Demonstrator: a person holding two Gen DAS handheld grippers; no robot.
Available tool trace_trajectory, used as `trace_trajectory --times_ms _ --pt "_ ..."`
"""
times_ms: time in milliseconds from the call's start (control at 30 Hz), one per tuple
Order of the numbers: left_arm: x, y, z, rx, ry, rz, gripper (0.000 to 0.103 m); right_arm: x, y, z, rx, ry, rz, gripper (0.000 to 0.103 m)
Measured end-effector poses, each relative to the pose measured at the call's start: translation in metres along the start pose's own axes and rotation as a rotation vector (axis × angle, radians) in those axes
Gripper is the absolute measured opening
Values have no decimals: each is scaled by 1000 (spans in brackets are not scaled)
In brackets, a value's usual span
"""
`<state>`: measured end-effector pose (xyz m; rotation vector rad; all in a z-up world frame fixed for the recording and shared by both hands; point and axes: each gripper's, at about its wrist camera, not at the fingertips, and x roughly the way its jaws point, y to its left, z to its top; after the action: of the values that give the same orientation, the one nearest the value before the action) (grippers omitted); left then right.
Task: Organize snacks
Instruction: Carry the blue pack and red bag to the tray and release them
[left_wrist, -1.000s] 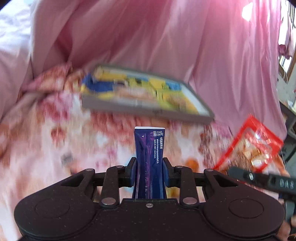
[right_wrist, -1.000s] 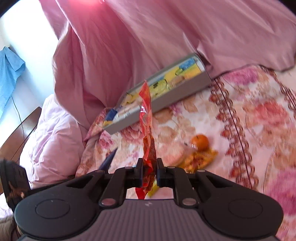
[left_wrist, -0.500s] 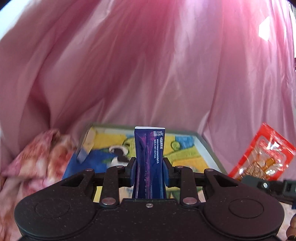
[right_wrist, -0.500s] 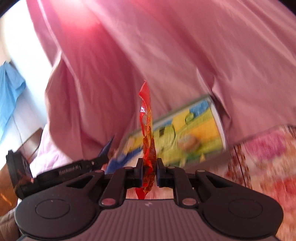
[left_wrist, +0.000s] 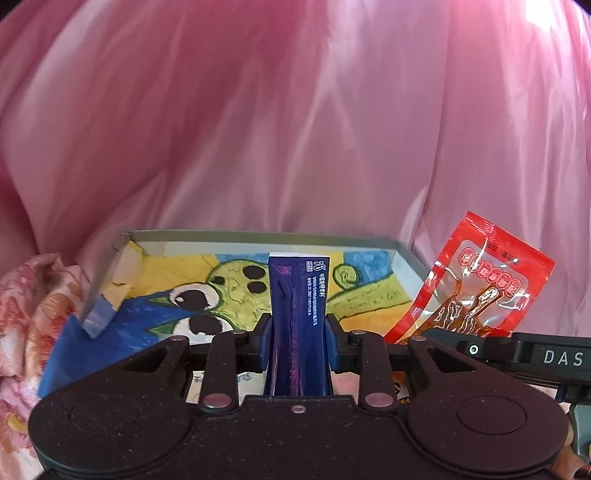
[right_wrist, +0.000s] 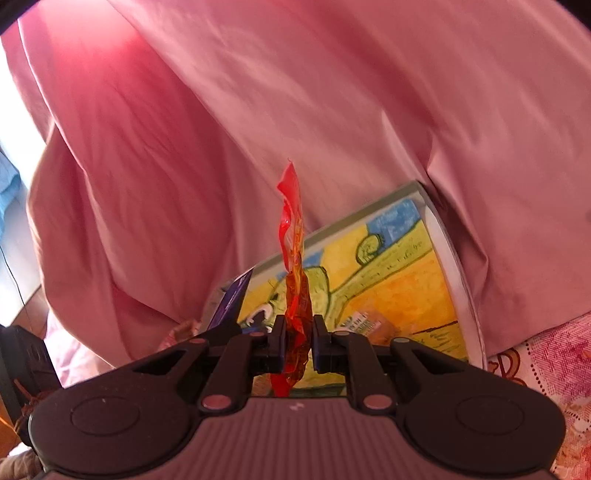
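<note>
A pink quilt (left_wrist: 295, 129) filled the background in both views, heaped behind everything else, with a floral bedsheet (right_wrist: 554, 369) showing at the edges of the bed. Against the quilt lay a shallow grey box (left_wrist: 258, 236), its floor painted with a yellow, blue and green cartoon; in the right wrist view it (right_wrist: 447, 266) looked tilted, and a small labelled packet (right_wrist: 360, 321) seemed to lie inside it already.

We held 2 snacks above the near edge of that box. Our left gripper (left_wrist: 295, 343) had its fingers clamped on a dark blue sachet (left_wrist: 298, 295), which stood upright between them. Our right gripper (right_wrist: 298, 341) had its fingers squeezed on a red snack pouch (right_wrist: 293, 266), seen edge-on there and flat-faced (left_wrist: 476, 280) from the left wrist, just beside the sachet.

We judged this to be the delivery step: both packets carried, neither yet released. The next move would call for lowering each one over the painted floor, clear of the box walls, then parting the fingers so the packets dropped flat and side by side instead of snagging on the rim.
</note>
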<state>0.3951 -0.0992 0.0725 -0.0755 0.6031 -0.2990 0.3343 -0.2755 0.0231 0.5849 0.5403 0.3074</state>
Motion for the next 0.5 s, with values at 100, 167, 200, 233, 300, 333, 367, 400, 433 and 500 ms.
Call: trace_trajectory --times_ms 100,167,200,233,300,333,367,400,433,500 --pt "10 -2 -4 16 14 1 31 2 -8 -1 9 6 -27 15" --pt "19 -2 -5 20 31 7 31 1 -16 -1 27 6 -31 15" --pt "20 -3 -6 21 35 10 31 0 -18 0 28 7 -37 15" --pt "22 -3 -7 21 38 12 31 0 -18 0 21 7 -51 16" --pt "23 -4 -8 23 43 12 32 2 -19 2 5 13 -74 16" --pt "24 -4 -9 24 45 10 34 2 -18 3 -1 17 -93 17" --pt "25 -4 -9 25 48 9 34 4 -19 4 -7 20 -115 21" --pt "25 -5 -10 25 50 10 36 5 -19 5 -16 21 -136 23" --pt "25 -5 -10 23 47 14 36 4 -19 6 -21 16 -152 28" --pt "23 -6 -11 23 37 20 44 2 -21 8 -18 3 -159 34"
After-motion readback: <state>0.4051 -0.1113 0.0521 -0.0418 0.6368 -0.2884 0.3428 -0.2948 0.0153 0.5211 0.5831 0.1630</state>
